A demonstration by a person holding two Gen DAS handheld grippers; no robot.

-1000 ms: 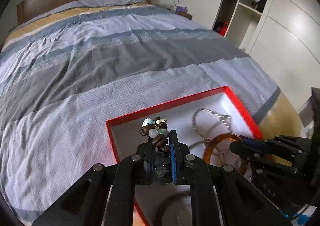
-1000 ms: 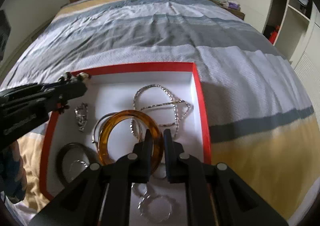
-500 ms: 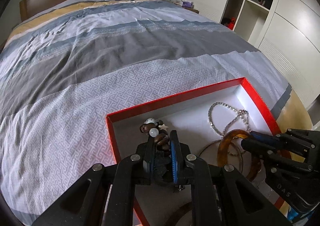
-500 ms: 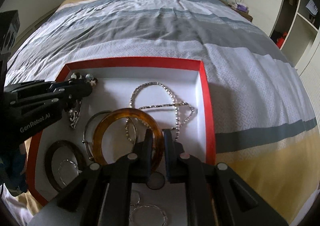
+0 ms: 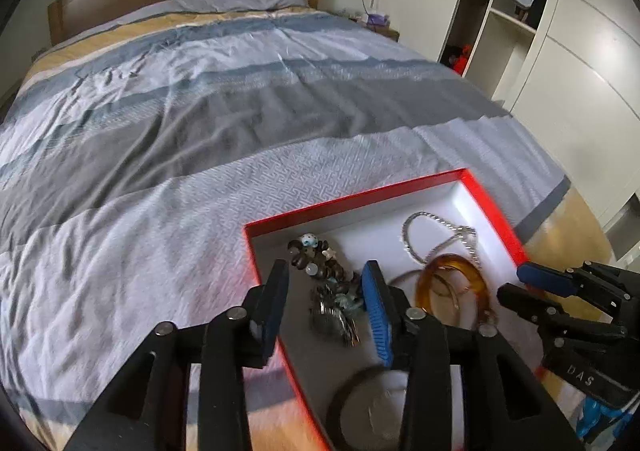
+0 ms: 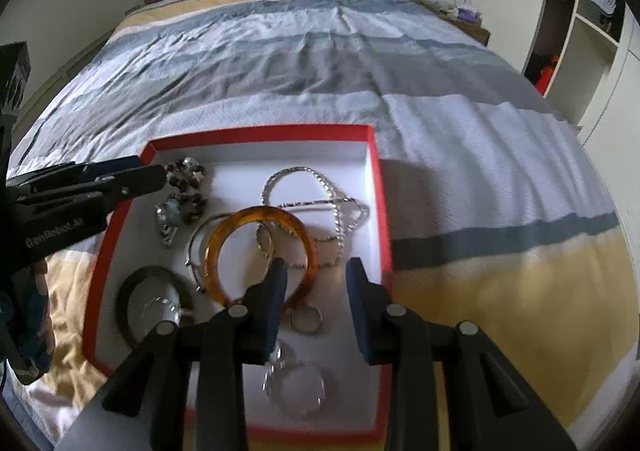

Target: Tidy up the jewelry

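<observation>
On the bed [image 6: 460, 131], near its foot, lies a red-rimmed box [image 6: 376, 179] with a white floor that holds the jewelry. From the right wrist view, a beaded bracelet [image 6: 186, 187] sits at about ten o'clock in the box, a silver chain [image 6: 320, 203] at one o'clock, an amber bangle [image 6: 262, 251] near the middle with a thin silver bangle [image 6: 198, 243] just beside it, a dark bangle [image 6: 136, 303] at eight o'clock, and a clear ring-shaped bracelet [image 6: 296, 383] at six o'clock.

The left hand-held gripper [image 5: 324, 291] hangs over the beaded bracelet [image 5: 320, 263], its jaws opening and spread to either side of the beads without pressing them. The right hand-held gripper [image 6: 316, 275] has its jaws opening too, spread over the near edge of the amber bangle, which lies flat on the box floor, not pinched.
</observation>
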